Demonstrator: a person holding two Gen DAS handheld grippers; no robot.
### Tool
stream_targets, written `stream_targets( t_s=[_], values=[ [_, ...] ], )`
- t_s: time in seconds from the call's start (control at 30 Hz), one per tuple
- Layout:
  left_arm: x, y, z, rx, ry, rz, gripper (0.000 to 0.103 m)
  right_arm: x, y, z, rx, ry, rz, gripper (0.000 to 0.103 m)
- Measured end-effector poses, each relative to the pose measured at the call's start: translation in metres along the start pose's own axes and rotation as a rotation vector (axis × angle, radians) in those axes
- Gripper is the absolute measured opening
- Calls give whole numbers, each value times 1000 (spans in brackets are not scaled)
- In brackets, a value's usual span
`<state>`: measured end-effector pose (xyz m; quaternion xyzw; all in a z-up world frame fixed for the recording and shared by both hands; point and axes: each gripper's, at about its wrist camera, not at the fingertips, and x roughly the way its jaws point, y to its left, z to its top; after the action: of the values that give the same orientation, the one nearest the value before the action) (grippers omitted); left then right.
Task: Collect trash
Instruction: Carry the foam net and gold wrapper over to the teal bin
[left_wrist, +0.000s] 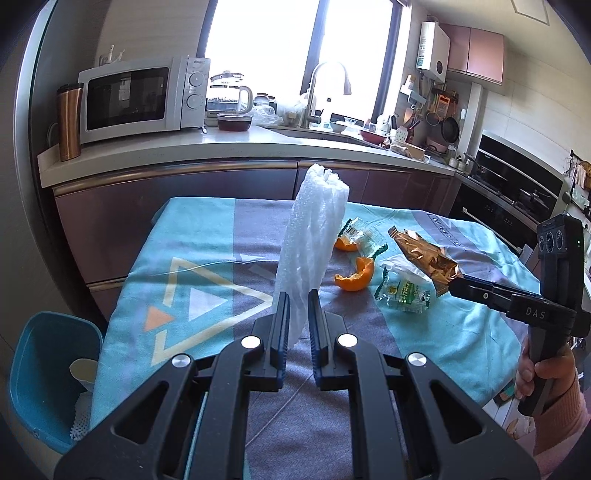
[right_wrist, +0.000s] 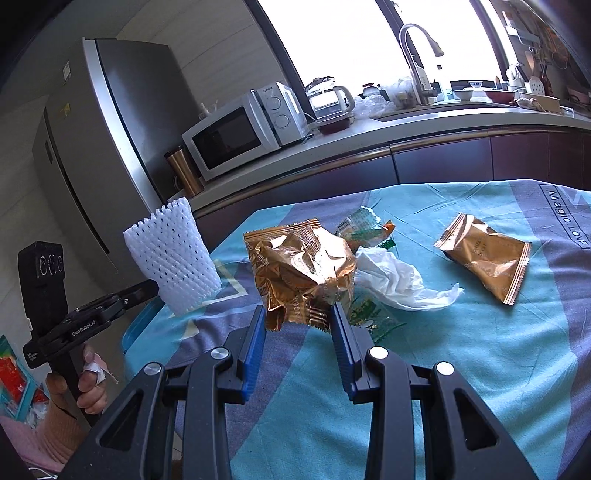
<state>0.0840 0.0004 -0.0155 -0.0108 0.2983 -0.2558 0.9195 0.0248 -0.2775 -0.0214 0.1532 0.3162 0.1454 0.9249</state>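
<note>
My left gripper (left_wrist: 298, 306) is shut on a white foam fruit net (left_wrist: 314, 236), which stands upright between its blue pads above the cloth-covered table (left_wrist: 199, 236). The same foam net (right_wrist: 173, 254) shows at the left of the right wrist view. My right gripper (right_wrist: 298, 317) is shut on a crumpled gold snack wrapper (right_wrist: 299, 266), lifted off the table; that wrapper (left_wrist: 424, 258) also shows in the left wrist view. On the cloth lie two orange peels (left_wrist: 354, 277), green candy wrappers (left_wrist: 404, 295), a white tissue (right_wrist: 395, 284) and a second gold wrapper (right_wrist: 484, 254).
A blue bin (left_wrist: 48, 373) with a paper cup inside sits low at the table's left edge. Behind the table runs a counter with a microwave (left_wrist: 140, 98), a copper mug (left_wrist: 69, 122), a kettle and a sink tap. A fridge (right_wrist: 99, 147) stands left.
</note>
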Motion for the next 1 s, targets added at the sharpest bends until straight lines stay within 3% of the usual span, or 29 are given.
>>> stream_targets(
  t_s=[1.0],
  values=[
    [-40,36,-15,-49,-27,72,11,27,53,-1,-76,34,107,34]
  ],
)
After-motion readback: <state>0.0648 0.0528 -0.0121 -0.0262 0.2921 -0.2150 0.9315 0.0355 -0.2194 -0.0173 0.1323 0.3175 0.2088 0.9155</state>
